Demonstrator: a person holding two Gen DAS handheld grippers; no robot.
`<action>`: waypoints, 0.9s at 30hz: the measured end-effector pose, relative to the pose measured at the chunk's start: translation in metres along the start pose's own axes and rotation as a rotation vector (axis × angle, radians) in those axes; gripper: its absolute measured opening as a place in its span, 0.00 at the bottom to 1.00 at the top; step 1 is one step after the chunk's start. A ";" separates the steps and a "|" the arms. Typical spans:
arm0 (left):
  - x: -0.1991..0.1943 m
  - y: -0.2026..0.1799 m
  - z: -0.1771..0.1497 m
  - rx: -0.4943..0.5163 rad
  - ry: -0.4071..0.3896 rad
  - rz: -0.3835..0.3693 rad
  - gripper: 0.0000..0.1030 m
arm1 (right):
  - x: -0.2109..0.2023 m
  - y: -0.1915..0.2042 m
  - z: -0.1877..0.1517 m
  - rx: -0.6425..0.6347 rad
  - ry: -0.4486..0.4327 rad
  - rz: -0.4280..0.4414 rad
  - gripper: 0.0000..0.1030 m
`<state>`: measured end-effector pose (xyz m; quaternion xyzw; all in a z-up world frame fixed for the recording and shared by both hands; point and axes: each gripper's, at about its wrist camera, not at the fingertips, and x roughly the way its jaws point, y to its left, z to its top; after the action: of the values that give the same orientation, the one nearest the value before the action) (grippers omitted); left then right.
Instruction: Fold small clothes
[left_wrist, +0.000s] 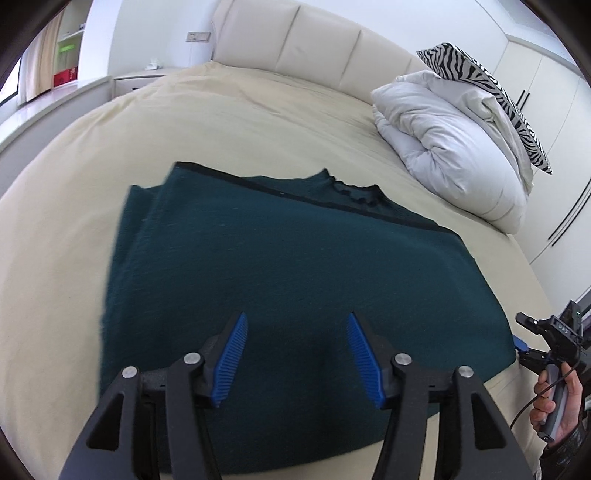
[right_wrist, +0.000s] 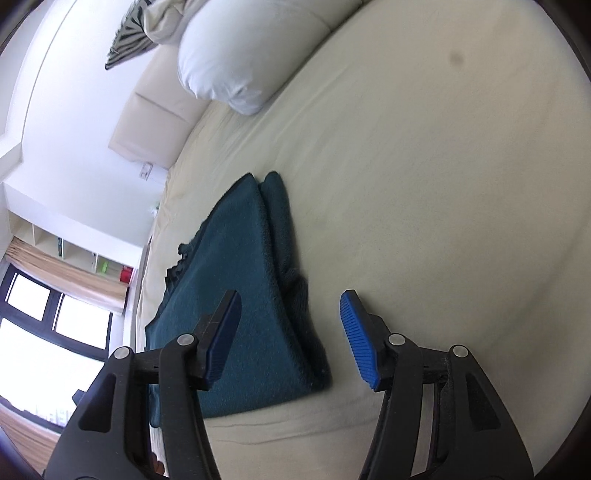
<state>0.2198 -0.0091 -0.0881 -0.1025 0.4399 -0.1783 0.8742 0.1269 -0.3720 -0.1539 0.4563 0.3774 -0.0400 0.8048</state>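
Nearest the foot edge of the bed (left_wrist: 74, 155), both claws hang above the cloth, empty. Left gripper (left_wrist: 296, 356): jaws about half spread, blue pads clear of the fabric, nothing between them. Right gripper (right_wrist: 290, 339): same, roughly half open, holding nothing, set over the garment's near right corner. A hand (left_wrist: 554, 402) at the right side grips that tool's handle.

Teal garment (left_wrist: 288, 280) lies folded flat on the cream sheet, near the bed's front edge, neckline frill toward the headboard; stacked layers show along its right side in the right wrist view. Fold looks mostly done, my guess.

To do this step well: lift both claws straight off, don't snag the top layer, then check the edges line up and press any bulge flat.

Farther back, white duvet (left_wrist: 450, 147) and zebra pillow (left_wrist: 491, 99) sit at the far right corner, well apart.
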 end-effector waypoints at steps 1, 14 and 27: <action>0.004 -0.002 0.001 0.002 0.007 -0.001 0.58 | 0.006 -0.001 0.004 -0.003 0.016 0.007 0.54; 0.024 0.012 0.000 -0.023 0.056 -0.053 0.57 | 0.055 0.016 0.024 0.019 0.217 0.129 0.54; 0.025 0.019 0.001 -0.051 0.067 -0.087 0.56 | 0.090 0.032 0.027 0.031 0.316 0.060 0.29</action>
<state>0.2389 -0.0018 -0.1122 -0.1376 0.4684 -0.2083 0.8475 0.2194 -0.3493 -0.1809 0.4805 0.4849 0.0503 0.7290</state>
